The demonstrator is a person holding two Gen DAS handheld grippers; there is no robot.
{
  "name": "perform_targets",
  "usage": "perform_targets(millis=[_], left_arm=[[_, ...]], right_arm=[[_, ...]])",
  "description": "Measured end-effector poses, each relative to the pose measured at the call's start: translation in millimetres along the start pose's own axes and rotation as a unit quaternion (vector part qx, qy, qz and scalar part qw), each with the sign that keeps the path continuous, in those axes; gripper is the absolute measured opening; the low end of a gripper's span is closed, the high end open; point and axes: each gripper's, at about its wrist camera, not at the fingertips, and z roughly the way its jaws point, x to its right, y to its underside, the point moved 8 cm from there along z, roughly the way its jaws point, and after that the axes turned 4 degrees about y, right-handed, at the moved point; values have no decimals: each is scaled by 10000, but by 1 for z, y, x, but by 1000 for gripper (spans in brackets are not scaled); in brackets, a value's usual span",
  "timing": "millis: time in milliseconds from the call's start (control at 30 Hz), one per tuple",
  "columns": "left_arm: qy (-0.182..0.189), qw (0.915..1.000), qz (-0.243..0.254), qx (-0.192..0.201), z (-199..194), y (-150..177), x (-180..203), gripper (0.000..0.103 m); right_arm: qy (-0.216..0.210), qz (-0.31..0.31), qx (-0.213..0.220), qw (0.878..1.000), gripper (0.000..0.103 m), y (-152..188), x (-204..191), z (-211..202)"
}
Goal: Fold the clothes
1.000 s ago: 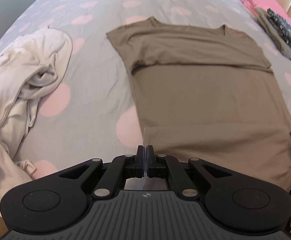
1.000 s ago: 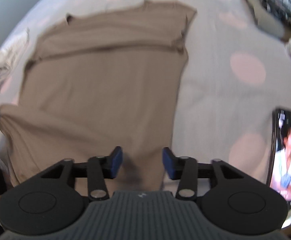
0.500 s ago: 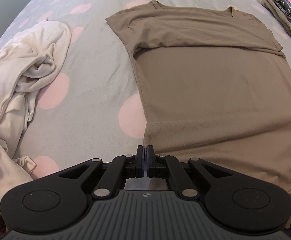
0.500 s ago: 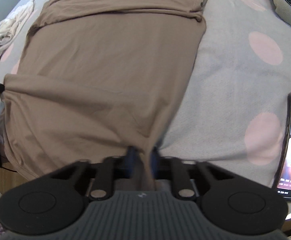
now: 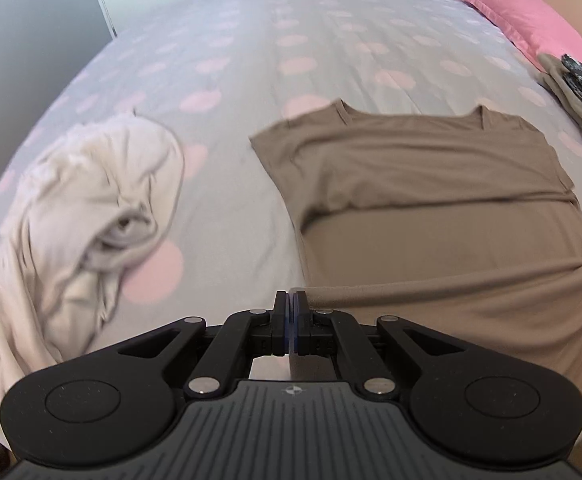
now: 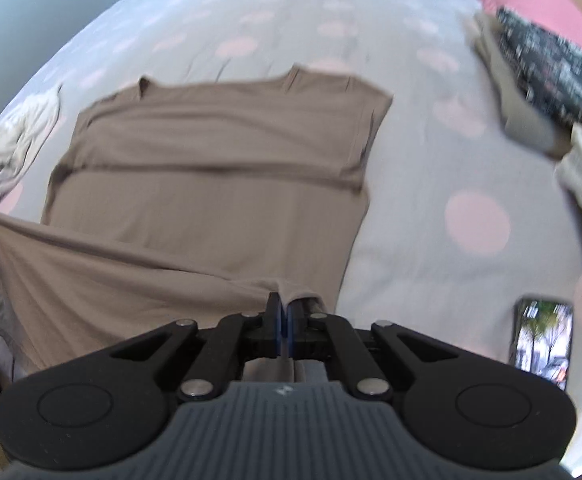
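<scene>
Left gripper [image 5: 292, 300] and right gripper [image 6: 282, 303] are both clamped shut on the near hem corners of the brown cotton T-shirt [image 5: 431, 204], lifting them off the polka-dot bed [image 5: 251, 64].

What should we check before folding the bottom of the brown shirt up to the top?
1. Left gripper shut on the brown shirt at its hem corner: ok.
2. Right gripper shut on the other hem corner: ok.
3. Hem lifted and stretched between both grippers: ok.
4. Top part lies flat on the bed, sleeves folded in: ok.
5. White garment lies apart from the shirt: ok.
6. Phone beside the shirt, not under it: ok.
</scene>
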Motion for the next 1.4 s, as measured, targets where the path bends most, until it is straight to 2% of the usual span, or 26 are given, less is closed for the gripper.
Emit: perform_targets(millis=[200,300,333,400,533,667,767,967,1067,1200,1300,1400], left_arm=[[-170,9996,216,93,17,-2,7,0],[-239,9987,437,132,24,6,12,1],[-310,9980,515,189,24,8,12,1],[-459,9965,633,306,24,13,13,4],[-435,9960,461,628,14,17,10,9],[-316,9939,549,907,4,17,16,13],[-238,9926,637,1005,0,18,22,14],[-29,9890,889,1182,-5,24,39,15],[80,9856,1192,1198,-7,28,51,15],[358,9801,1618,1093,-9,38,67,15],[499,9703,2177,926,-10,50,84,15],[583,9562,2773,737,-10,63,101,15]], right_arm=[[161,-153,359,9991,4,-12,-7,15],[244,-156,488,9984,11,-8,-5,20],[280,-105,526,9982,23,-6,-3,20],[378,76,663,9971,39,-6,0,19],[555,213,1019,9930,44,-9,0,12],[262,-62,1124,9933,56,-6,-17,11],[219,-131,1172,9928,77,-1,-28,10],[-165,-632,1117,9916,78,9,-51,12],[-368,-975,1005,9895,82,16,-60,14],[-529,-1558,876,9825,82,31,-75,13],[-463,-2253,959,9684,81,44,-87,7],[-292,-3071,1114,9447,81,55,-94,2]])
